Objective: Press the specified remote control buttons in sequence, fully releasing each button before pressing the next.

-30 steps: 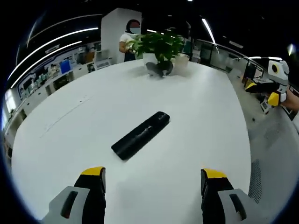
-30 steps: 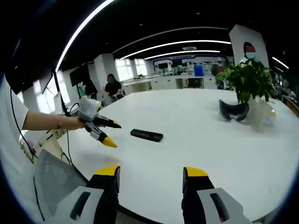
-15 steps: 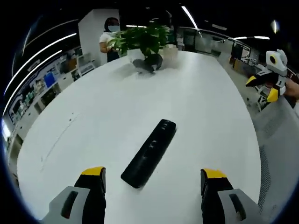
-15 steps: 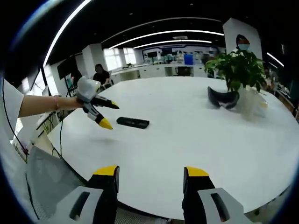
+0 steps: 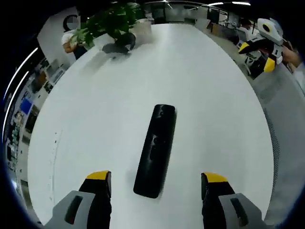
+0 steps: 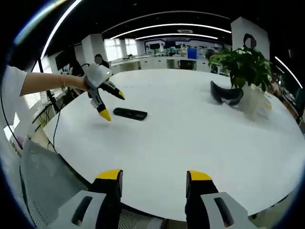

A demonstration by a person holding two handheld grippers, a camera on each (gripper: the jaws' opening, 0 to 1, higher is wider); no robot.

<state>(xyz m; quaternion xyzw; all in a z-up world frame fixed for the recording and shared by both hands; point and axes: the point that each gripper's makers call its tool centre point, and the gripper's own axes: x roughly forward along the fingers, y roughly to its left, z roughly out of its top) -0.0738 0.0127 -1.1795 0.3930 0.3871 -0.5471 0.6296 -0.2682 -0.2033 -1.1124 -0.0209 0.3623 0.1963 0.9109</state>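
Note:
A long black remote control (image 5: 156,149) lies flat on the white round table (image 5: 209,95), pointing away between my left gripper's jaws. My left gripper (image 5: 155,180) hovers open just above the remote's near end, nothing between its yellow-tipped fingers. In the right gripper view the same remote (image 6: 129,114) lies small near the table's left side, with the left gripper (image 6: 110,104) held by an arm right beside it. My right gripper (image 6: 153,177) stands open at the near table edge, far from the remote; it also appears as the right gripper (image 5: 257,44) off the table's far right.
A potted green plant (image 6: 246,67) and a dark curved headset (image 6: 226,94) stand at the far side of the table. A grey mesh chair (image 6: 47,176) sits by the near left edge. People are in the office behind.
My left gripper has moved over the remote and tipped downward, so the remote now lines up between its jaws. The right gripper stays back, still open.

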